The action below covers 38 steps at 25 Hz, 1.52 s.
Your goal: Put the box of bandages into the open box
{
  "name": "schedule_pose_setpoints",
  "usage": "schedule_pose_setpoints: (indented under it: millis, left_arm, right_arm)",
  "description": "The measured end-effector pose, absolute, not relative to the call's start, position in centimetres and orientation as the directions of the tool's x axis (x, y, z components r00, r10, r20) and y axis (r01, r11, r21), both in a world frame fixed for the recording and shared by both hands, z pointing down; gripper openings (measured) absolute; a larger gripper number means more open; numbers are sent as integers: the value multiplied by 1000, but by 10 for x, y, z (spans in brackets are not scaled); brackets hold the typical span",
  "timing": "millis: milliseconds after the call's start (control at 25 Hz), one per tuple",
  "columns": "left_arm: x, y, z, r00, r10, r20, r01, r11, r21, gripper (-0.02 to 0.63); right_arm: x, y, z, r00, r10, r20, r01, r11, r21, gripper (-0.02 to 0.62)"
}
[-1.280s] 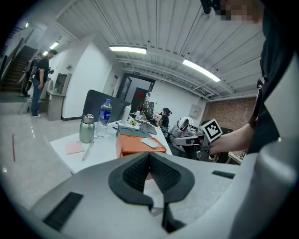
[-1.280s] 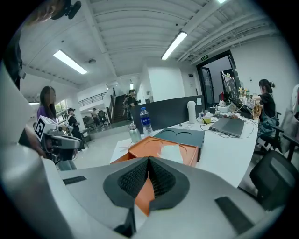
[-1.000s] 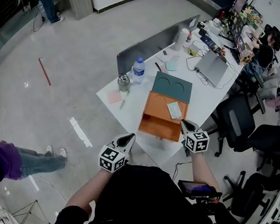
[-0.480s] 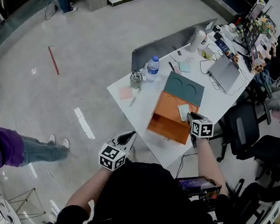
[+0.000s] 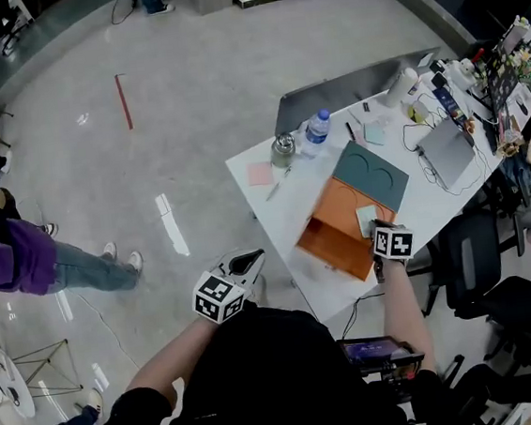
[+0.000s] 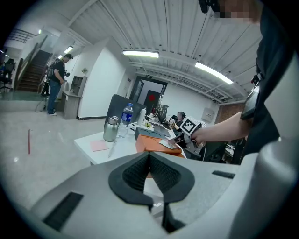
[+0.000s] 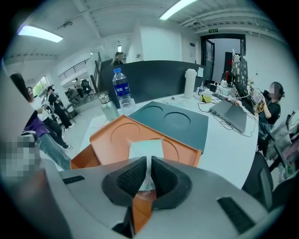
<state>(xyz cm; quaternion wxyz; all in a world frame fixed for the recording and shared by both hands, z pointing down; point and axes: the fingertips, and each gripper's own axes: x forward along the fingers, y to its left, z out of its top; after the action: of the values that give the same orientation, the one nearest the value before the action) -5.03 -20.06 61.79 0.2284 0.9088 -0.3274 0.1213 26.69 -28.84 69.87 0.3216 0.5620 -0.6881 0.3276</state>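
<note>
Bandage box (image 7: 145, 150): pinched between the shut jaws of the right gripper (image 7: 148, 163), over the orange open box (image 5: 329, 238) on the white table (image 5: 274, 201). Left, off the table edge: left gripper (image 6: 149, 159), jaws pressed together, nothing between. Beyond the open box: flask (image 5: 283, 146), water bottle (image 5: 314, 128), dark green panel (image 5: 371, 175) touching its far side.

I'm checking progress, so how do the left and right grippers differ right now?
The right gripper is shut on the box of bandages; the left gripper is shut on nothing. The right gripper reaches over the orange open box; the left gripper hangs beside the table, over the floor. Both carry marker cubes.
</note>
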Motion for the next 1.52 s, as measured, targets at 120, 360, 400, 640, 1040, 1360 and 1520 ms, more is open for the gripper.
schedule_pose_setpoints:
  millis: [120,360,400,640,1040,1360,1520]
  left_arm:
    - [-52,-199,618,754,-541,372,-653,-678,338,9]
    - [-48,-194,619,762,-531,371,-643,-687,339,9]
    - [-47,-193,620,764,-529,370,-641,-688,339,9]
    - [-39,-189,621,768,-523,369,-635,-694,338,9]
    - [-44,-176,626,744,-553,375,-665,-671,328,9]
    - [-69,-159,613,712,-586,388,-699,-642,314,9]
    - [-66,-154,615,704,-596,386,-708,-636,307,9]
  right_arm:
    - [259,-287,690,-182,-576,797,-977,200,-78,38]
    - [225,-274,670,-305,-595,744,-927,363,-90,35]
    - [218,-270,668,-330,-592,735,-915,392,-95,35]
    - [185,-241,670,-468,-527,709,-820,559,-126,35]
    - [170,-209,714,-403,-416,816,-769,638,-54,35]
    - [161,-207,728,-348,-390,853,-783,621,-35,35]
    - [166,-209,738,-324,-384,865,-773,634,-9,35]
